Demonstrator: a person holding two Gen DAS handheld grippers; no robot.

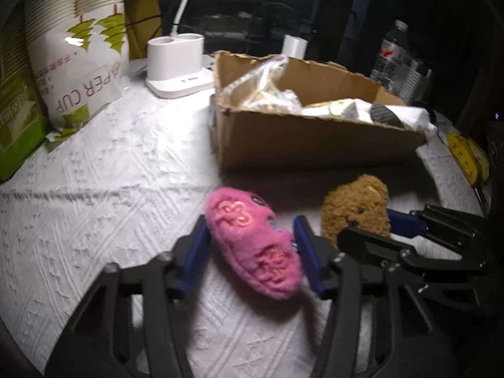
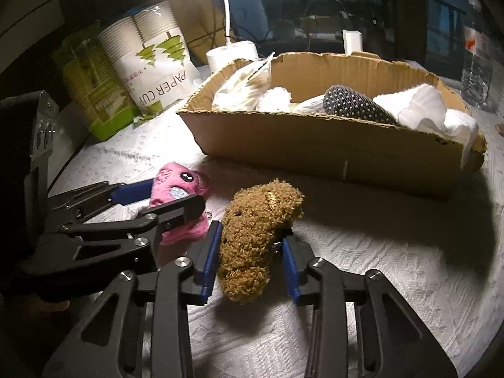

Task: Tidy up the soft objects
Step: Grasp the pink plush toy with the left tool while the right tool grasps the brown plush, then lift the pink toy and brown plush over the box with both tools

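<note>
A pink plush toy (image 1: 252,242) lies on the white cloth between the blue pads of my left gripper (image 1: 250,236); the pads sit at its sides with small gaps, so the jaws stand open around it. It also shows in the right wrist view (image 2: 176,195). A brown fuzzy plush (image 2: 255,239) lies between the pads of my right gripper (image 2: 252,245); the left pad touches it, the right pad stands just clear. The brown plush also shows in the left wrist view (image 1: 356,211), with my right gripper (image 1: 378,230) around it. Both toys rest on the table.
A cardboard box (image 2: 330,154) holding white cloths, a grey dotted sock (image 2: 356,104) and a plastic bag stands just behind the toys. A paper cup pack (image 1: 78,63), a green box (image 1: 15,119), a white lamp base (image 1: 176,66) and a water bottle (image 1: 393,53) stand at the back.
</note>
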